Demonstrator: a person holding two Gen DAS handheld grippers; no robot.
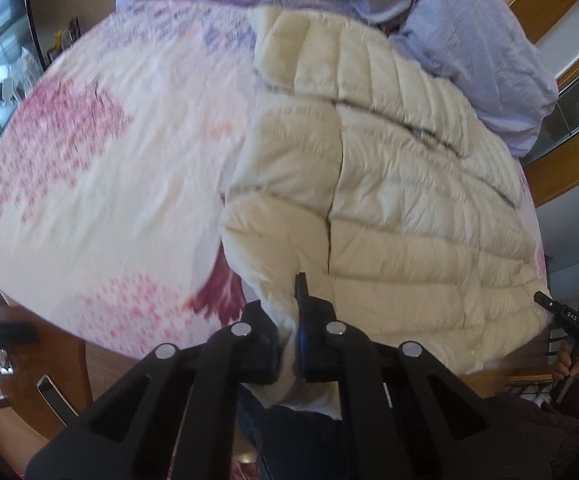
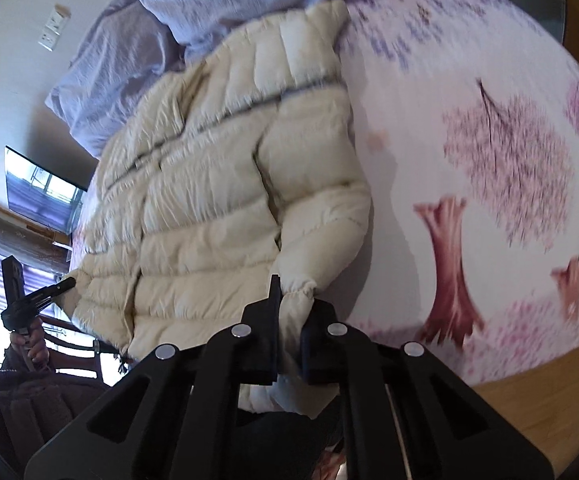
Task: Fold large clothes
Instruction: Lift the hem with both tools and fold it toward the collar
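- My left claw [image 1: 289, 344] is clamped on a corner of the cream puffer jacket's [image 1: 389, 184] hem.
- My right claw [image 2: 289, 344] is pinched on the jacket's sleeve cuff [image 2: 297, 300].
- Jacket lies spread on the bed's floral sheet [image 1: 109, 168], its collar end near the lilac duvet [image 1: 481, 44].

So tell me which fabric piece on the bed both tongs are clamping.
The cream puffer jacket, quilted and puffy; the lavender bedding behind it lies ungripped.
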